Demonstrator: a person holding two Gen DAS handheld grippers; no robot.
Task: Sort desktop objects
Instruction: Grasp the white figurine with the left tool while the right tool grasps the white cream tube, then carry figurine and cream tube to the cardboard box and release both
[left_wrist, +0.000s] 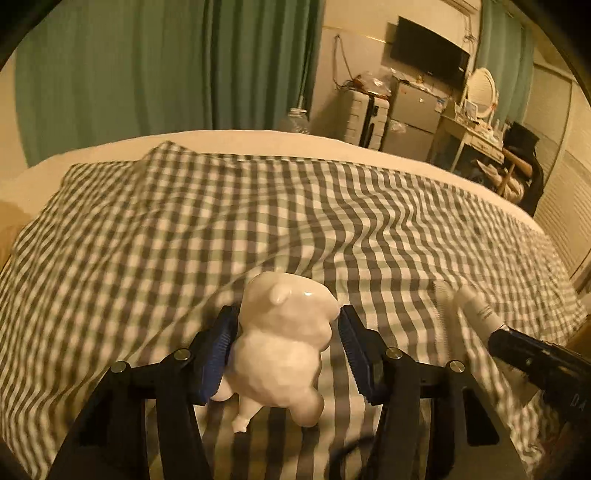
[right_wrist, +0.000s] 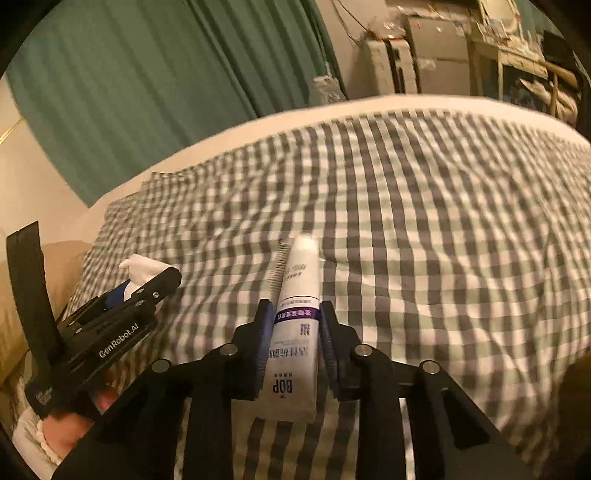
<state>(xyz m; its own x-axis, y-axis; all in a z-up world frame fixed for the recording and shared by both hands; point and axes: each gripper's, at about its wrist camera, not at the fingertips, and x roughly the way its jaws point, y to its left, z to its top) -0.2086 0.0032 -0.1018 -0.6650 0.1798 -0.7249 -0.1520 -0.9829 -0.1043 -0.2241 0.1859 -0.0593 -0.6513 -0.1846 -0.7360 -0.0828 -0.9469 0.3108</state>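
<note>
Glossy white ceramic animal figurine (left_wrist: 284, 343) is sitting on the checked bedcover (left_wrist: 258, 221), left claw (left_wrist: 286, 347) pinching its rounded sides; slick glaze risks slipping. Right claw (right_wrist: 293, 345) is pinching a white BOP tube (right_wrist: 295, 332); the soft tube may squash.

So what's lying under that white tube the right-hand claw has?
Under the white tube lies the checked cloth, with a small comb peeking out along its left edge. How far the comb runs beneath the tube is hidden.

Bed (left_wrist: 110, 155) under checked cover (left_wrist: 258, 206), white figurine (left_wrist: 284, 332), tube (right_wrist: 299, 314), comb (right_wrist: 279, 269)
</note>
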